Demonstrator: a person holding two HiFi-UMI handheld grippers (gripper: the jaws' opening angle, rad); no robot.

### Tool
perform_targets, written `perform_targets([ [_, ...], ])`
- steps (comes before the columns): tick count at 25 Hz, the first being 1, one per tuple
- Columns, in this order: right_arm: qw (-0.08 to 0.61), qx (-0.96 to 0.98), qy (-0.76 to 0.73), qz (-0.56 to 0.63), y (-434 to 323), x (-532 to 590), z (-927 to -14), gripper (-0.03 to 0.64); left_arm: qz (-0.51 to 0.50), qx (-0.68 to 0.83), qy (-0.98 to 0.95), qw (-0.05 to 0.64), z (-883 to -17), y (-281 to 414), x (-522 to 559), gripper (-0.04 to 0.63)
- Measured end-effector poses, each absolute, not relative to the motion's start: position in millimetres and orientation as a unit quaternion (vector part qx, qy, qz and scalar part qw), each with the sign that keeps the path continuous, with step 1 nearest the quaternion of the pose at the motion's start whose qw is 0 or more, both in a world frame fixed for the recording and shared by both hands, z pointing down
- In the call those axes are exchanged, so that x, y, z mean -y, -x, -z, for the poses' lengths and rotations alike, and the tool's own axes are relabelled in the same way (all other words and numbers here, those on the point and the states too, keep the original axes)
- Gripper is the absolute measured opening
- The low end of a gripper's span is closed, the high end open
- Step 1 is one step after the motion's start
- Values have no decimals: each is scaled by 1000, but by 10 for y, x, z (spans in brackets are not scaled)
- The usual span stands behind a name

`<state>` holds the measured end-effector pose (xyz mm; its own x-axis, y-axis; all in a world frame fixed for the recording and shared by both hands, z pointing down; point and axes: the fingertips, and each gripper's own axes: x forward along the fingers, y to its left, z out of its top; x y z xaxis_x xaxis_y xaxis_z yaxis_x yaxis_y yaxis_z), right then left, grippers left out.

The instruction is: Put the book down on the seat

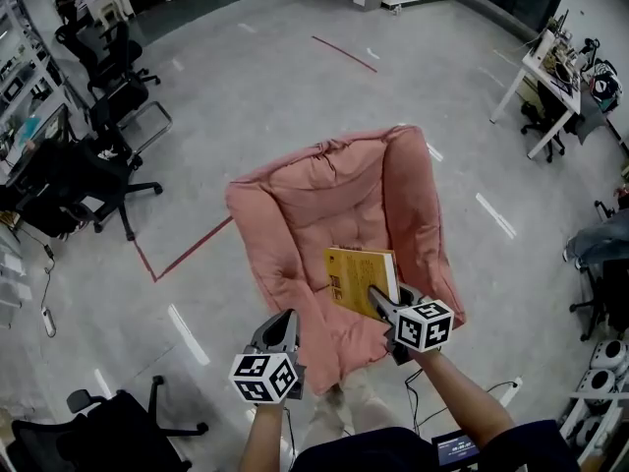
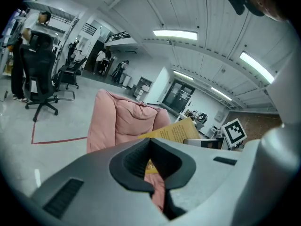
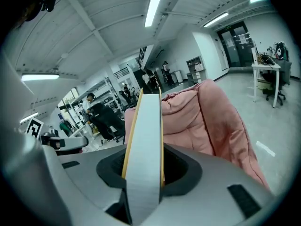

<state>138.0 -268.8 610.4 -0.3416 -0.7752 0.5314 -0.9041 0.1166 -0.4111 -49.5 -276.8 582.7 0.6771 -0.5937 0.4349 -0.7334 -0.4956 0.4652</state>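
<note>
A pink cushioned chair (image 1: 324,190) stands on the grey floor right in front of me. My right gripper (image 1: 377,296) is shut on a yellow book (image 1: 356,277), which hangs tilted just above the right side of the seat cushion. In the right gripper view the book's white page edge (image 3: 145,140) stands upright between the jaws, with the chair's padded back (image 3: 211,117) behind it. My left gripper (image 1: 283,321) hovers at the seat's front left edge, shut and holding nothing. In the left gripper view the book (image 2: 176,130) shows beyond the chair (image 2: 120,119).
Black office chairs (image 1: 103,106) crowd the left side, and another (image 1: 118,431) sits at the bottom left. A white desk (image 1: 545,72) stands at the far right. Red tape (image 1: 187,249) marks the floor left of the chair. A cable (image 1: 418,386) lies under my right arm.
</note>
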Motion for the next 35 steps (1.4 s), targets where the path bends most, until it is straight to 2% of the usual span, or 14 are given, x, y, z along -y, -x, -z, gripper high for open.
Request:
perform_targets([
  [35, 235, 717, -518, -403, -1183, 2546, -7716, 152, -139, 425, -813, 373, -6839, 550, 2548, 6],
])
